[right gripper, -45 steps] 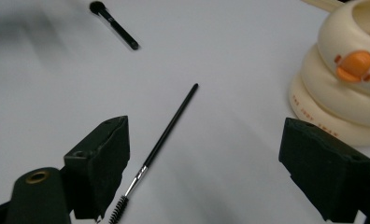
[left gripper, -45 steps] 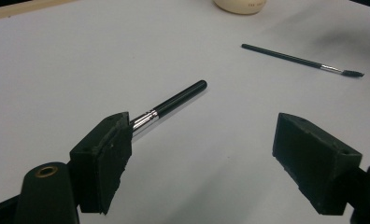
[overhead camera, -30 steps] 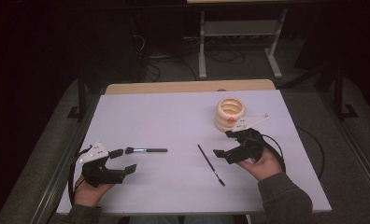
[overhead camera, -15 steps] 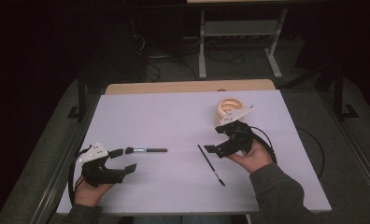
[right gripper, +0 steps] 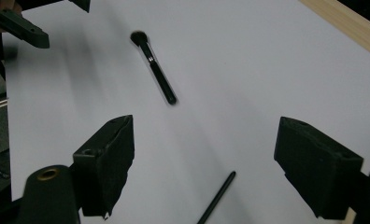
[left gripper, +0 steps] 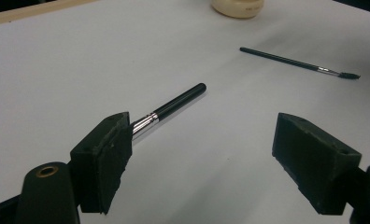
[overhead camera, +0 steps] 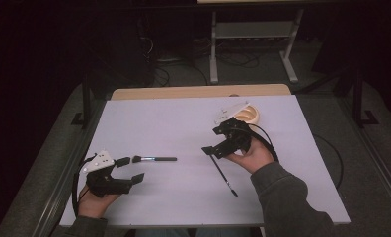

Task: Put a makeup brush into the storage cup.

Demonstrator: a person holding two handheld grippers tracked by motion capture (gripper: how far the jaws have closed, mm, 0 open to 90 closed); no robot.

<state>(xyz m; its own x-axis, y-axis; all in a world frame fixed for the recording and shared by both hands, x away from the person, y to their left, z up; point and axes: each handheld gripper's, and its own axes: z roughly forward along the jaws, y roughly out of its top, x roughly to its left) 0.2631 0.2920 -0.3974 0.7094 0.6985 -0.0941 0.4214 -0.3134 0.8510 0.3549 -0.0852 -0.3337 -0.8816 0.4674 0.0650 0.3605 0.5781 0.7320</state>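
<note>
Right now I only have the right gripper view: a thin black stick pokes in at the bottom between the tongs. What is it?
Observer: A thin brush lying on the table; the left gripper view shows its small dark bristle tip.
Operator: Anything behind my gripper?
Observer: Yes, a cream round container stands just beyond the right gripper, whose tongs are open, grip nothing, and have just been closing slightly.
Operator: And the left gripper's tongs?
Observer: The left gripper has them wide open, one tip right at the bristle end of the thick brush.
</note>
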